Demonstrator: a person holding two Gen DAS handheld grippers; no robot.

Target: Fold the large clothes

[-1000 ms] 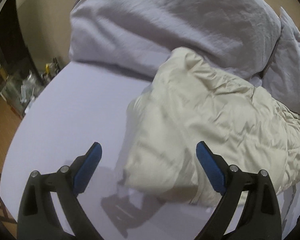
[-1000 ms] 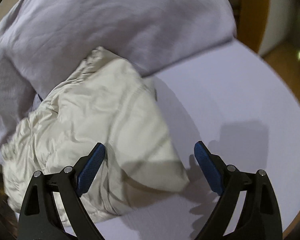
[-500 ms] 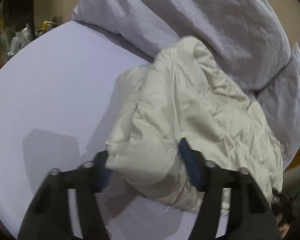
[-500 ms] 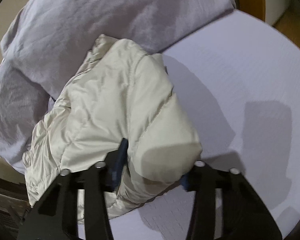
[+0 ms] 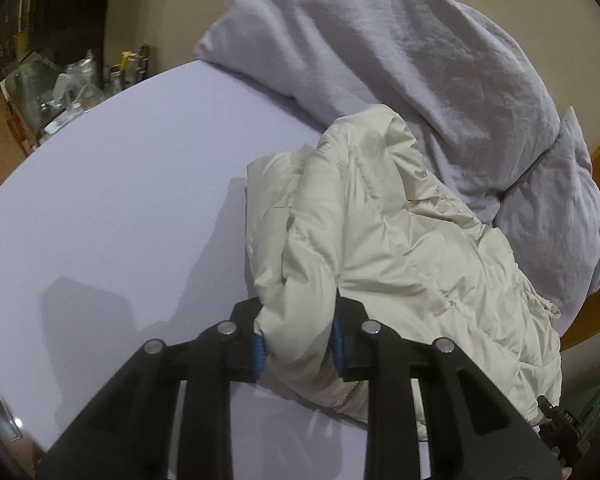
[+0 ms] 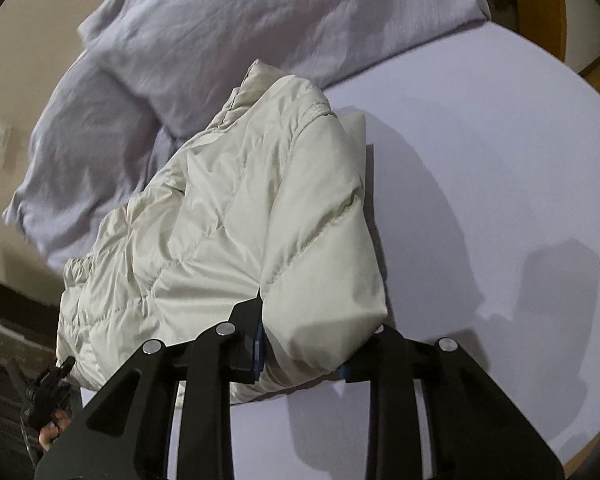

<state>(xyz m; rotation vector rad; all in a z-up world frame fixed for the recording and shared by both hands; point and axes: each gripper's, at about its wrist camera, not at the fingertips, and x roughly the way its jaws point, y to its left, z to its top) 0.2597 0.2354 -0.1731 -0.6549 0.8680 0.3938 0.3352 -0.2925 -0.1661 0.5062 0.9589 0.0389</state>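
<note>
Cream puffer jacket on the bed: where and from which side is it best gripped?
Probably at the near bunched edges of the cream puffer jacket, from the open sheet side. Each padded edge forms a thick fold; left tool and right tool are closing on them.

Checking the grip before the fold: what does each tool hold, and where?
Both are closing on the cream jacket: the left tool on its near left edge, the right tool on its near right corner.

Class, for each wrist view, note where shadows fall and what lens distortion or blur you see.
Left wrist view: gripper shadow falls left on the lavender bedsheet; fisheye curves its edge. Right wrist view: shadows fall right of the cream puffy jacket; grey duvet slightly blurred.
</note>
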